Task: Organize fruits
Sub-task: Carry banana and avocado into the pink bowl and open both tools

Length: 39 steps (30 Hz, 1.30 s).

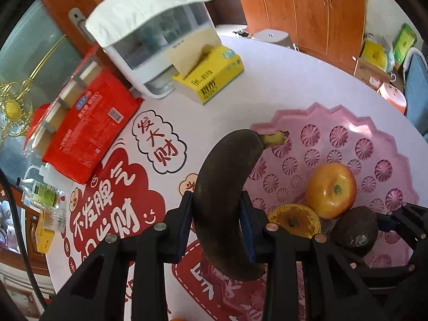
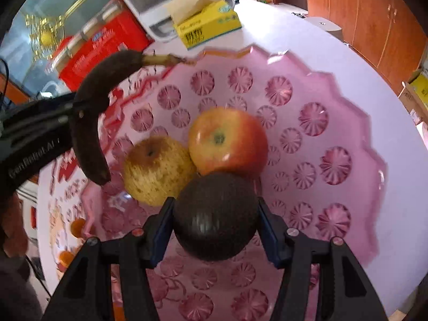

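A blackened curved banana (image 1: 222, 203) clamped in the left gripper (image 1: 218, 224) and a dark round avocado (image 2: 215, 215) clamped in the right gripper (image 2: 215, 230) are best lowered gently into bare spots of the pink scalloped plastic bowl (image 2: 307, 101), released only once resting

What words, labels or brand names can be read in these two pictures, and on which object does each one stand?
"发大财": cloud-shaped bubble on the tablecloth.
"不发脾气": large white characters on the tablecloth's red patch; the row below is partly cut off.
"...Robot.AI": side of the left gripper; the first letters are blurred.
Yellow tissue box: dark print, too blurred to read.
Red package: white print and barcode, too small to read.
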Motion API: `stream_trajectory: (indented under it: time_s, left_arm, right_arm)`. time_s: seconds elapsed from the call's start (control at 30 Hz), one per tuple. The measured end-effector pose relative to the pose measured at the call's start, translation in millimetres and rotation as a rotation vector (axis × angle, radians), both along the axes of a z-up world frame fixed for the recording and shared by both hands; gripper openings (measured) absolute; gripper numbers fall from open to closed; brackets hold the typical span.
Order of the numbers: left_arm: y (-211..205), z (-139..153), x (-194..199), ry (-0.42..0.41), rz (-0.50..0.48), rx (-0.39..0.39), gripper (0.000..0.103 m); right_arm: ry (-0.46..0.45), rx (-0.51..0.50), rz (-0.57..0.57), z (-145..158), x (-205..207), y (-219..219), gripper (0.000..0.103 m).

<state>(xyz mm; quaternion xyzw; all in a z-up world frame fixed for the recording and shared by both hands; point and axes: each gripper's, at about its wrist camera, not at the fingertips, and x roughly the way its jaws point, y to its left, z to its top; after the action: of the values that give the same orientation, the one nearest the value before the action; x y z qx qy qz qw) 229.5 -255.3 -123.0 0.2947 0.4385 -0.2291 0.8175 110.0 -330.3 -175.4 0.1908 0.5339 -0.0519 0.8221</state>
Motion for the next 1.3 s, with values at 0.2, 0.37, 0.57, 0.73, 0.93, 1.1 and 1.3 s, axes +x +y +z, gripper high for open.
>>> stream_trajectory:
  time_s: [0.2,0.37,0.57,0.73,0.93,1.1,1.3]
  left_arm:
    - [-3.7,-13.6,6.0,0.019,-0.007,0.028,0.033]
    - [-5.6,-10.2,3.3,0.004,-0.007,0.01,0.036]
    - [-3.5,-1.7,-7.1,-0.015,-0.005,-0.003,0.049]
    - [7.8,9.7,-20.3,-0.008,0.014,-0.05,0.056]
    - [31.0,28.2,-41.3,-0.001,0.056,-0.112,0.065]
    - [52.7,43.1,-64.0,-0.01,0.086,-0.145,0.071]
    - [84.0,63.7,-94.0,-0.036,0.118,-0.184,0.074]
  right_arm:
    - [-0.03,-0.045,0.026,3.5,-1.0,3.2,0.06]
    - [-0.049,-0.042,0.022,8.9,-6.3,0.9,0.062]
    - [-0.056,-0.058,0.023,15.5,-13.4,0.8,0.062]
    - [-0.096,-0.093,0.016,28.4,-22.1,0.9,0.064]
    - [-0.13,-0.111,0.019,40.7,-31.2,6.3,0.064]
    - [-0.148,-0.12,0.042,52.6,-37.6,18.2,0.064]
    - [-0.179,-0.163,0.078,76.1,-46.0,36.3,0.064]
